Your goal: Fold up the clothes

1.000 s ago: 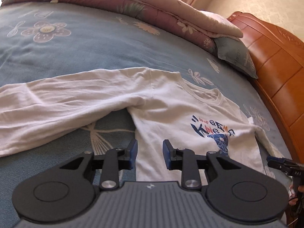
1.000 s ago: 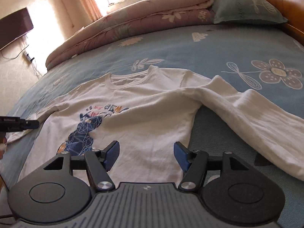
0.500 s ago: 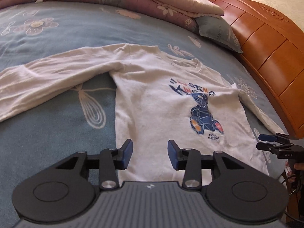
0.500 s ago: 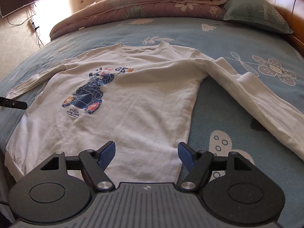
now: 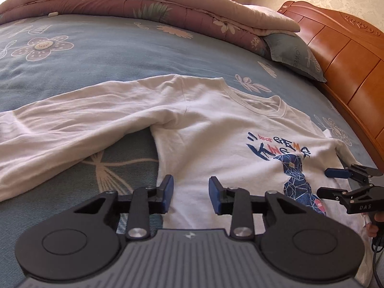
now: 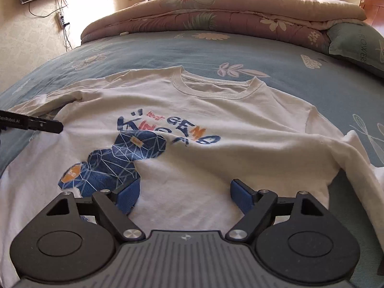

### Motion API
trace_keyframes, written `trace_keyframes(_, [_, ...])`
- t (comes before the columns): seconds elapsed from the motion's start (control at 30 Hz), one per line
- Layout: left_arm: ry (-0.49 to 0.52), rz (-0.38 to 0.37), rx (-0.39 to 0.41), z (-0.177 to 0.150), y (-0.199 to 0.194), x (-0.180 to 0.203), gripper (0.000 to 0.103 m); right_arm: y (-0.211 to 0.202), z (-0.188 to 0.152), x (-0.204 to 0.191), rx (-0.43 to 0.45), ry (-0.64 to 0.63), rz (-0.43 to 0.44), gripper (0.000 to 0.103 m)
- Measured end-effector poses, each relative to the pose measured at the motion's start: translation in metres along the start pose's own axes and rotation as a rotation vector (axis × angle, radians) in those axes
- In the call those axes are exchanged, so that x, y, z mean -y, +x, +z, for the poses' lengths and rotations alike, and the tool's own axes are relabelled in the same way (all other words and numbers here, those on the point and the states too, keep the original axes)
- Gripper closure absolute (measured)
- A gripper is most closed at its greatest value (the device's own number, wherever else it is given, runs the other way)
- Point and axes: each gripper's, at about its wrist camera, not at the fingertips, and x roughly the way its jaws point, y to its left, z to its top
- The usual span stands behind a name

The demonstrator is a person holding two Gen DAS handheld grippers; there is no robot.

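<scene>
On the blue bedsheet (image 6: 148, 48) the white shirt (image 6: 216, 120) lies face up, sleeves spread. Left gripper (image 5: 190, 193) sits over its side seam, jaws closing, nothing between yet; right gripper (image 6: 184, 195) hovers over the lower chest, jaws opening, empty. Best to pinch 1 layer-pair at the edge w/ both, then lift evenly

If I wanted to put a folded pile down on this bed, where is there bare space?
The widest bare stretch of blue bedspread runs between the shirt's collar and the rolled quilt. A smaller wedge lies between the shirt's body and its outstretched sleeve. The near side is crowded: the white shirt fills it, with both hand-held grippers above it.
</scene>
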Motion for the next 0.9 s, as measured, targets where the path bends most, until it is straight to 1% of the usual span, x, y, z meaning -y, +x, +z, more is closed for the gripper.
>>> trace_keyframes(0.03, [0.01,0.024,-0.013,-0.001,-0.004,-0.004,0.067,-0.007,-0.008,0.009,-0.015,-0.018,-0.04,0.008])
trace_keyframes(0.07, [0.02,0.048,-0.025,-0.002,-0.008,-0.007,0.065,-0.016,-0.016,0.02,-0.022,-0.01,-0.061,0.001])
trace_keyframes(0.1, [0.025,0.047,-0.026,0.0,-0.011,-0.005,0.066,-0.023,-0.023,0.029,-0.036,0.009,-0.083,0.002])
trace_keyframes(0.17, [0.036,0.046,-0.027,0.002,-0.018,0.0,0.065,-0.04,-0.027,0.033,-0.04,0.019,-0.102,0.003])
trace_keyframes(0.2, [0.074,0.048,0.001,0.004,-0.022,0.011,0.065,-0.049,-0.026,0.028,-0.029,0.016,-0.095,0.003])
trace_keyframes(0.27, [0.162,0.034,0.026,0.002,-0.03,0.037,0.059,-0.066,-0.025,0.018,-0.007,0.009,-0.075,0.002])
trace_keyframes(0.3, [0.214,0.02,0.032,0.0,-0.033,0.052,0.056,-0.071,-0.026,0.008,0.002,-0.003,-0.027,0.002])
trace_keyframes(0.37, [0.318,-0.009,0.044,-0.004,-0.039,0.084,0.054,-0.08,-0.027,-0.013,0.016,-0.028,0.067,0.001])
trace_keyframes(0.4, [0.362,-0.032,0.026,-0.01,-0.039,0.097,0.053,-0.08,-0.03,-0.024,0.008,-0.054,0.096,0.001])
trace_keyframes(0.47, [0.408,-0.037,-0.009,-0.027,-0.039,0.107,0.051,-0.077,-0.04,-0.045,-0.021,-0.119,0.13,0.001])
trace_keyframes(0.57, [0.476,-0.045,-0.061,-0.052,-0.04,0.121,0.051,-0.077,-0.062,-0.048,-0.073,-0.152,0.122,0.001])
trace_keyframes(0.63, [0.458,-0.017,-0.087,-0.063,-0.048,0.105,0.051,-0.082,-0.082,-0.035,-0.096,-0.173,0.06,0.0])
trace_keyframes(0.67, [0.449,-0.003,-0.099,-0.069,-0.052,0.097,0.05,-0.089,-0.089,-0.025,-0.085,-0.155,0.057,0.0])
trace_keyframes(0.7, [0.441,0.011,-0.112,-0.075,-0.056,0.089,0.046,-0.095,-0.096,-0.014,-0.077,-0.137,0.052,0.0])
trace_keyframes(0.77, [0.423,0.039,-0.137,-0.086,-0.064,0.074,0.046,-0.106,-0.103,0.005,-0.099,-0.083,0.02,0.0])
trace_keyframes(0.8, [0.426,0.061,-0.145,-0.084,-0.067,0.074,0.046,-0.11,-0.106,0.012,-0.112,-0.054,0.007,0.0])
trace_keyframes(0.87, [0.431,0.102,-0.16,-0.08,-0.073,0.074,0.048,-0.117,-0.105,0.015,-0.101,-0.018,-0.011,0.0])
trace_keyframes(0.9, [0.428,0.094,-0.143,-0.078,-0.076,0.079,0.048,-0.12,-0.103,0.01,-0.079,-0.024,-0.015,0.0])
